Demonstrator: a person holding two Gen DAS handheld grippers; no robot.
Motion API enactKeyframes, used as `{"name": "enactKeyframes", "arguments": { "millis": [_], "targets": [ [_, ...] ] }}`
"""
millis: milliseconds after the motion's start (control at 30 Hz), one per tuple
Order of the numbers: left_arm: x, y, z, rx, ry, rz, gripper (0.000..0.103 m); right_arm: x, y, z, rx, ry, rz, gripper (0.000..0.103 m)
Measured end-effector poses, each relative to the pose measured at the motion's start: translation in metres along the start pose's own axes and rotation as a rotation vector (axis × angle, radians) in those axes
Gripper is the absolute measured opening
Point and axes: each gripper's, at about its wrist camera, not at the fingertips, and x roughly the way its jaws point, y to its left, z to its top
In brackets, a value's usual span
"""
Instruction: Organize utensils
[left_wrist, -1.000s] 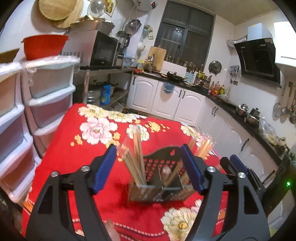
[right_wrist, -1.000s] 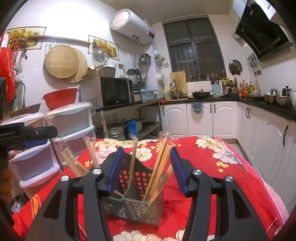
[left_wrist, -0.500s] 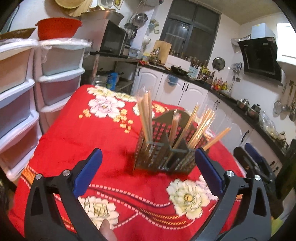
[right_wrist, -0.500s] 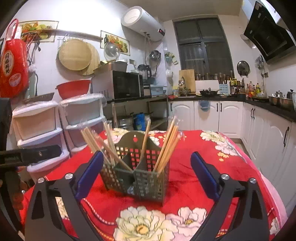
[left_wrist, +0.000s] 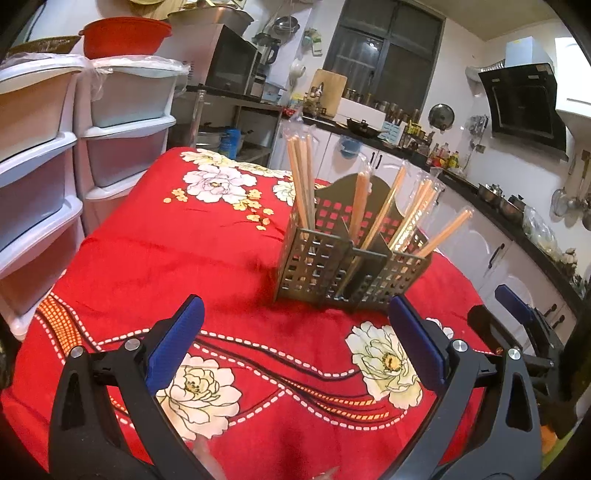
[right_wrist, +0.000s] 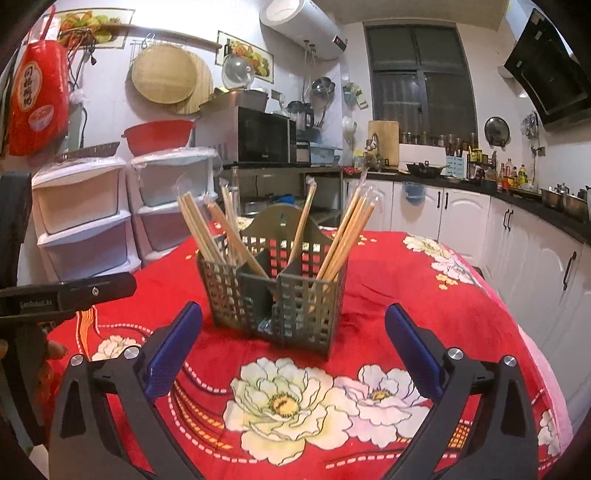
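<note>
A grey perforated utensil holder (left_wrist: 321, 266) stands upright on the red flowered tablecloth (left_wrist: 166, 251). Several wrapped wooden chopsticks (left_wrist: 301, 184) lean out of its compartments. In the left wrist view my left gripper (left_wrist: 295, 314) is open just short of the holder, with only cloth between its blue pads. My right gripper (right_wrist: 293, 314) faces the holder (right_wrist: 295, 291) from another side. Its jaws are opening and nothing is between them. The chopsticks (right_wrist: 343, 229) fan out left and right. One blue pad of the right gripper (left_wrist: 517, 306) shows at the right edge.
Stacked plastic drawer units (left_wrist: 122, 122) stand against the table's left side, with a red bowl (left_wrist: 125, 35) on top. White kitchen cabinets (right_wrist: 461, 218) run behind and to the right. A hand (right_wrist: 51, 349) holding the left gripper's body shows at the left edge.
Both grippers have opened wide and pulled back and down from the holder. The holder, earlier framed between the pads, now stands free ahead of both.
</note>
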Motion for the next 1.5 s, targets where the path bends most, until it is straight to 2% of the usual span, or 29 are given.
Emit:
{"name": "enactKeyframes", "arguments": {
  "millis": [367, 600, 1500],
  "targets": [
    [-0.003, -0.010, -0.015, 0.046, -0.097, 0.049, 0.091, -0.006, 0.001, -0.020, -0.013, -0.065, -0.061, 0.096],
    [0.000, -0.009, -0.021, 0.058, -0.149, 0.079, 0.091, -0.003, -0.005, -0.026, 0.001, -0.075, -0.106, 0.096],
    [0.015, -0.003, -0.037, 0.053, -0.126, 0.117, 0.091, 0.012, -0.015, -0.032, 0.031, -0.007, -0.111, 0.096]
  ]
}}
